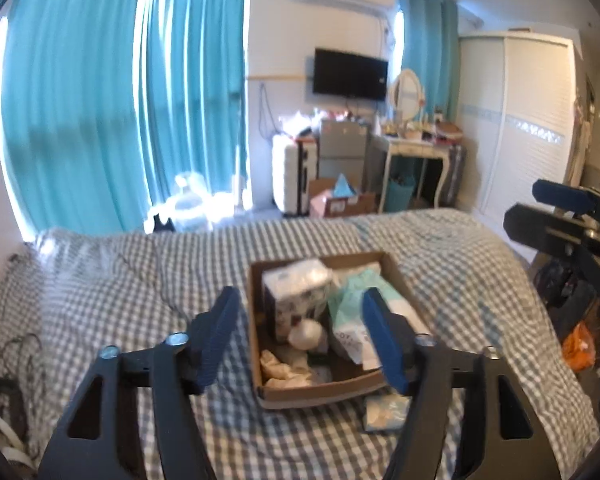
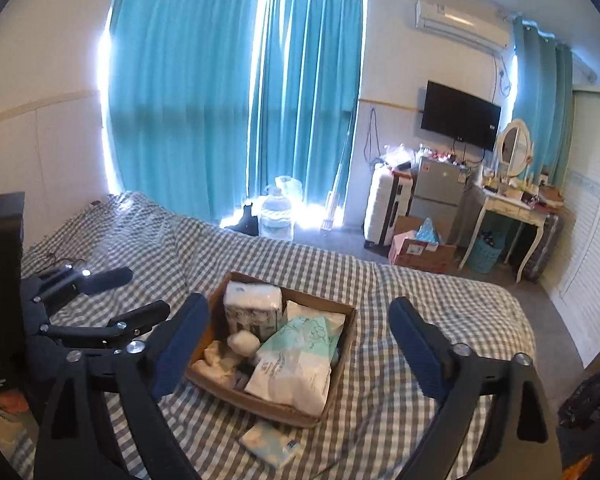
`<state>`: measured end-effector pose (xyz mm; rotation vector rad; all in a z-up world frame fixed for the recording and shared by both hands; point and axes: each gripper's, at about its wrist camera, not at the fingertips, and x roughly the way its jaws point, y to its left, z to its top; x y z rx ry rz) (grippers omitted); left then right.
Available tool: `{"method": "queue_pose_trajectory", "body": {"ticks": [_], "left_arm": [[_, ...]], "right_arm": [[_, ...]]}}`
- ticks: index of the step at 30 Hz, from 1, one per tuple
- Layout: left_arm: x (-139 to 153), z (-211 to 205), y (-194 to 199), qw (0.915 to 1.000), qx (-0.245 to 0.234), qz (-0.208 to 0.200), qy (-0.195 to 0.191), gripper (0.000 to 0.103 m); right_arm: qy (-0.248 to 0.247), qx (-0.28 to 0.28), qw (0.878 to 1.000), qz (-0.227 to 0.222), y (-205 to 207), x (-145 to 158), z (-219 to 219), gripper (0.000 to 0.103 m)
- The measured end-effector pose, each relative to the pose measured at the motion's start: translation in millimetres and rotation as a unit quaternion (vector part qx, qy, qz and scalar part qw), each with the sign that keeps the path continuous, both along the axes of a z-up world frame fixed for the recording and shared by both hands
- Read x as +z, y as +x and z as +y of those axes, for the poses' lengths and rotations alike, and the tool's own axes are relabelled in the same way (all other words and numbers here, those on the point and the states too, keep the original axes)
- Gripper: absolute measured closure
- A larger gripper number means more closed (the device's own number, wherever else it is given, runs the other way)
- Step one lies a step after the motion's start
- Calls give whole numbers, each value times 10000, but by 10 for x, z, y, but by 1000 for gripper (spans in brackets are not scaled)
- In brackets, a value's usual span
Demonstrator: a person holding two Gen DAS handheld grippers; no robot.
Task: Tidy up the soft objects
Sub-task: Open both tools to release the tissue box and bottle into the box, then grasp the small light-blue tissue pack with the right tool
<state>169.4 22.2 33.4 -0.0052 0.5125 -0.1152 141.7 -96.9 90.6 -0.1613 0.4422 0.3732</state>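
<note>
A shallow cardboard box sits on the checked bed. It holds a tissue pack, a mint-and-white soft packet, a white ball and crumpled white cloth. A small light-blue tissue packet lies on the bed just in front of the box. My left gripper is open and empty above the box's near side. My right gripper is open and empty, hovering over the box.
The checked bedcover spreads around the box. Cables lie at the bed's left edge. Beyond the bed are teal curtains, a water jug, a suitcase, a small fridge, floor boxes and a dressing table.
</note>
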Motion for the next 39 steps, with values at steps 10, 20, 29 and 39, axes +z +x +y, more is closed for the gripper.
{"method": "queue_pose_trajectory", "body": {"ticks": [10,20,29,39], "left_arm": [[360,-20,-669,9983,-3,-570,134,30],[-235,83,-573,9995,258,-150,65,30],[-1258,176,-165,9960,474,704,293,30],[-1780,208,-84,9915,404,1205,286,30]], "right_arm": [[-153,-36,9998,-102,-662,-62,28,0],[-127,-228,9969,744,-286,-1024,4,0],[-283,-361,9868,1554,222,-2029,174,0],[-473,-508,9743,2145,365,-2701,243,3]]}}
